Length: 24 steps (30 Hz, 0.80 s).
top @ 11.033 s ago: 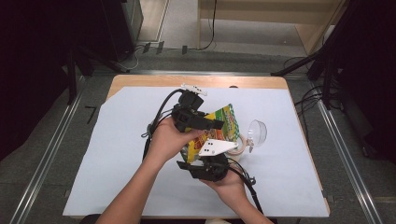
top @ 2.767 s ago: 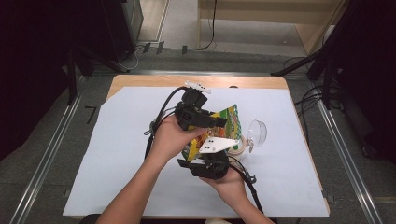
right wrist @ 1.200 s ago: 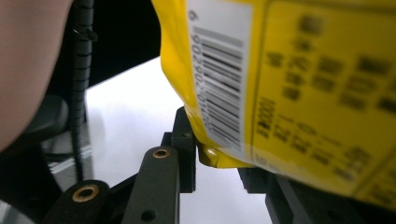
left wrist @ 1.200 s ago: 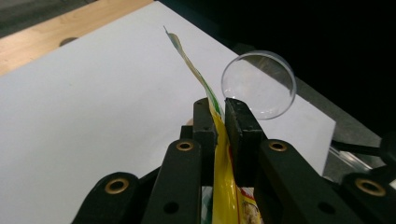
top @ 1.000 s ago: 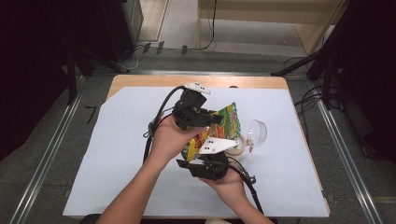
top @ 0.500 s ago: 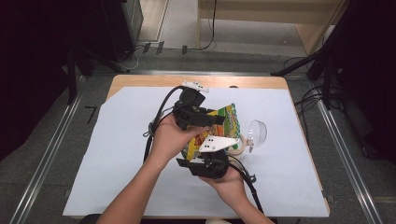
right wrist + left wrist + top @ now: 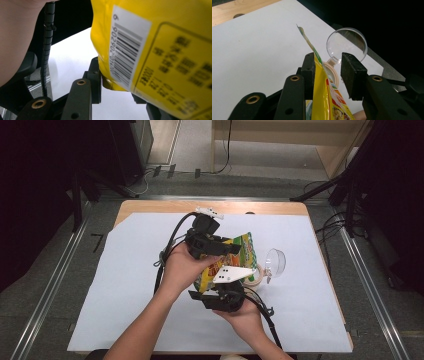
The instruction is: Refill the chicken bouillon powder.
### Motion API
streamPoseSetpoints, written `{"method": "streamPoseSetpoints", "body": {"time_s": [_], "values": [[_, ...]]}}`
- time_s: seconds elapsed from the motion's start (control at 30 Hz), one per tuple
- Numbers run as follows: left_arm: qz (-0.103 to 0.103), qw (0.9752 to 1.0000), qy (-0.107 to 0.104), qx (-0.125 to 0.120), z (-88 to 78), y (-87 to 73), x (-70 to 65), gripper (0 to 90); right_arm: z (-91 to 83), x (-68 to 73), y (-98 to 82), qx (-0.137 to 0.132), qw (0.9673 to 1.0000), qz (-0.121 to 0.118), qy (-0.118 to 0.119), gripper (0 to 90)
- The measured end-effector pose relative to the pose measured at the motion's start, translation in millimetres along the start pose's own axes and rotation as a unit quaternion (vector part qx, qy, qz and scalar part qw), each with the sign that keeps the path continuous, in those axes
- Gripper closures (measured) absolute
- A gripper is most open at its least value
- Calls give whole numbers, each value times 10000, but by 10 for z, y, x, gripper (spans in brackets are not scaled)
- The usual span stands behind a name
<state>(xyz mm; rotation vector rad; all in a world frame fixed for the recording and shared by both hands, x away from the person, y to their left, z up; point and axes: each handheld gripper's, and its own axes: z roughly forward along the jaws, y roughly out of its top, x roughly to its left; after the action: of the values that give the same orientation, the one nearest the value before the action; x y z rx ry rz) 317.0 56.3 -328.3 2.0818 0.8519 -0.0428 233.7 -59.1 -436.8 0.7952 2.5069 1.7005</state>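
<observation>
A yellow snack bag (image 7: 241, 248) is held off the white sheet between both grippers. My left gripper (image 7: 226, 249) comes at its far end. In the left gripper view the bag's sealed edge (image 7: 322, 95) stands between the jaws of my left gripper (image 7: 325, 66). It leans on the left pad (image 7: 309, 70) while the right pad (image 7: 350, 72) stands clear, and the jaws have just been opening. My right gripper (image 7: 221, 282) holds the bag's near end. In the right gripper view my right gripper (image 7: 117, 81) is shut on the barcode corner of the bag (image 7: 150, 37), which hides its right jaw.
A clear plastic dome cup (image 7: 275, 261) lies on its side to the right of the bag, next to a beige ring (image 7: 256, 275). White paper (image 7: 125, 285) covers the wooden table (image 7: 150, 206). Cables trail from both grippers.
</observation>
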Motion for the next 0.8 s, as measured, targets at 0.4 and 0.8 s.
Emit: {"method": "streamPoseSetpoints", "body": {"time_s": [0.4,0.8], "values": [[94,9999,21,-47,3,3,-53,663,1,6,-18,-6,9999,-73,-86,688],[89,9999,28,-70,-9,4,-60,665,3,9,-9,-22,9999,-96,-55,691]]}}
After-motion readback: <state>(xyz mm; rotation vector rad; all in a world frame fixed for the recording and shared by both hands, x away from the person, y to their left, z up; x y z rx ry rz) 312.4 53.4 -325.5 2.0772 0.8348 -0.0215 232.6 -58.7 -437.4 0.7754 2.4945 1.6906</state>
